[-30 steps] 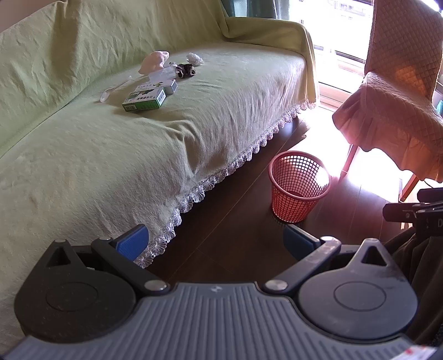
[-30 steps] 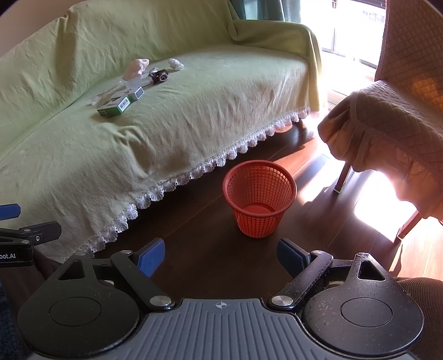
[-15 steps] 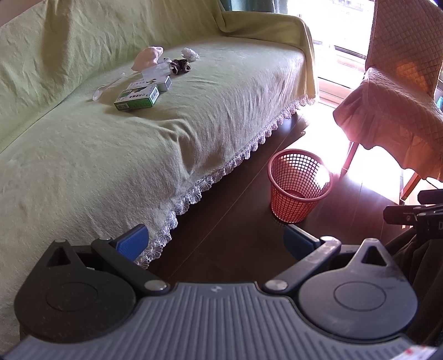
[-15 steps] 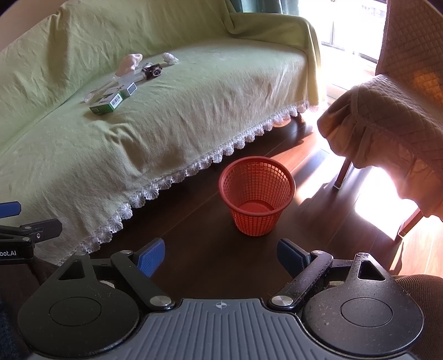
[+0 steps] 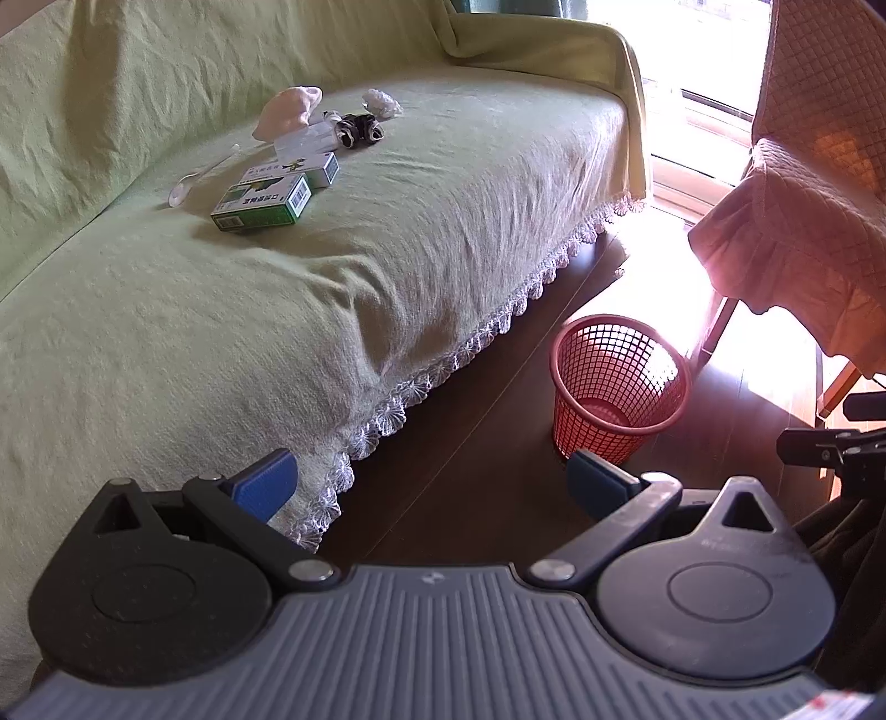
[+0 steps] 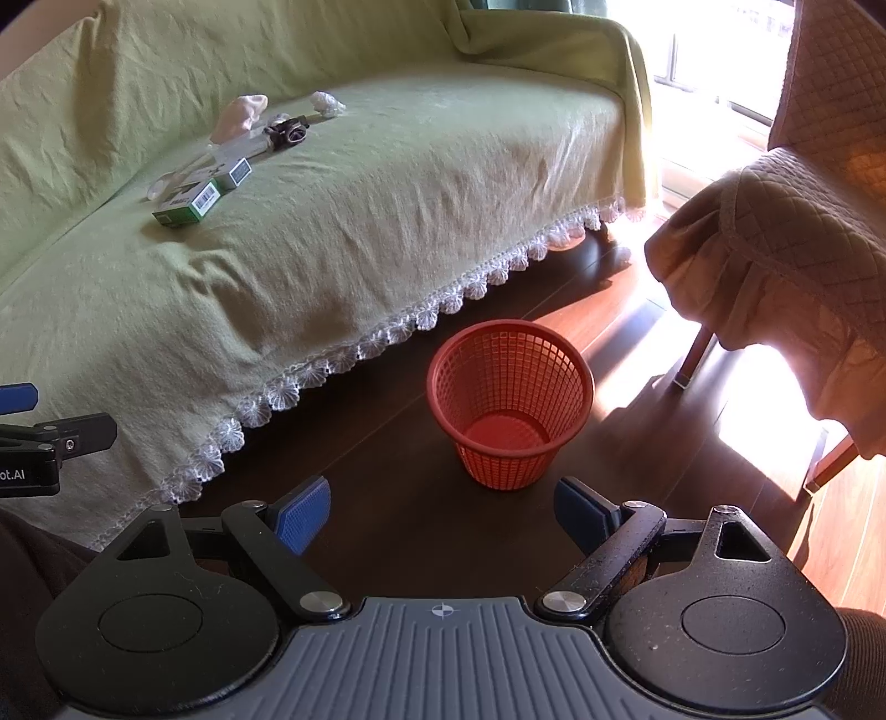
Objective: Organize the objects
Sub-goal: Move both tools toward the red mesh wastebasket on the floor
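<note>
A cluster of small objects lies on the green-covered sofa (image 5: 166,343): a green box (image 5: 260,202), a white and green box (image 5: 296,166), a plastic spoon (image 5: 199,177), a pink cloth (image 5: 285,111), a dark small item (image 5: 360,128) and a crumpled white wad (image 5: 382,102). The green box also shows in the right wrist view (image 6: 187,204). A red mesh basket (image 6: 509,399) stands on the dark wood floor, also in the left wrist view (image 5: 617,387). My left gripper (image 5: 429,487) is open and empty, low by the sofa's front edge. My right gripper (image 6: 443,507) is open and empty, just before the basket.
A chair with an orange quilted cover (image 6: 786,221) stands at the right, its legs (image 6: 692,354) near the basket. The sofa's white lace trim (image 6: 343,354) hangs over the floor. A bright window (image 5: 714,50) is at the back right.
Both grippers have moved slightly closer to the sofa and basket. The objects on the sofa have not moved. Both grippers stay open.
</note>
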{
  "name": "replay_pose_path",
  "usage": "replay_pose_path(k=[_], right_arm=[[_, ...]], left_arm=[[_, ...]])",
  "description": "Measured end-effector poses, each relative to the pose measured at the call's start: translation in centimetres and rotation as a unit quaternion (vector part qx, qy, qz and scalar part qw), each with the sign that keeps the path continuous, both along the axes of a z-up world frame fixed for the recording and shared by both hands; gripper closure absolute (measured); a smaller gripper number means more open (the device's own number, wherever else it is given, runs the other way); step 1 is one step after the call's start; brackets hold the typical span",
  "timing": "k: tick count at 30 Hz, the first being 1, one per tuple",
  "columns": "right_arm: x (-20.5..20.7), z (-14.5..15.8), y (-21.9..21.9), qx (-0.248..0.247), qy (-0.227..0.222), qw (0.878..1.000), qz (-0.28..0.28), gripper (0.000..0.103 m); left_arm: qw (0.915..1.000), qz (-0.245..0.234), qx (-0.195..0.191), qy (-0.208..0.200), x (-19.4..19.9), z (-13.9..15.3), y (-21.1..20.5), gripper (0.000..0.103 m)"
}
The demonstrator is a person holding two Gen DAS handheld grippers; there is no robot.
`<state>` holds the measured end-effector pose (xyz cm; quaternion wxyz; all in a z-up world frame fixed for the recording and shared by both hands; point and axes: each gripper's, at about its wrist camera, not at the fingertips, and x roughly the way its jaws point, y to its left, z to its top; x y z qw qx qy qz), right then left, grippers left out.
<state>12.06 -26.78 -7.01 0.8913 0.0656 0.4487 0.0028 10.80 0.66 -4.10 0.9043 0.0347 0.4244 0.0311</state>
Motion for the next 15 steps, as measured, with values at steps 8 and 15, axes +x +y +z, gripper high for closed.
replay_pose_path(k=[8,15], right_arm=[[3.9,-1.4,-1.8,-0.002,0.008,1.0,-0.003,0.017],[6.2,-2.7,-4.3,0.019,0.012,0.999,-0.025,0.019]], left_arm=[[1.0,0.002,-0.004,0.008,4.4,-1.3,0.3,0.001],[0.9995,0.002,-0.013,0.027,8.0,-3.3,0.3,0.001]])
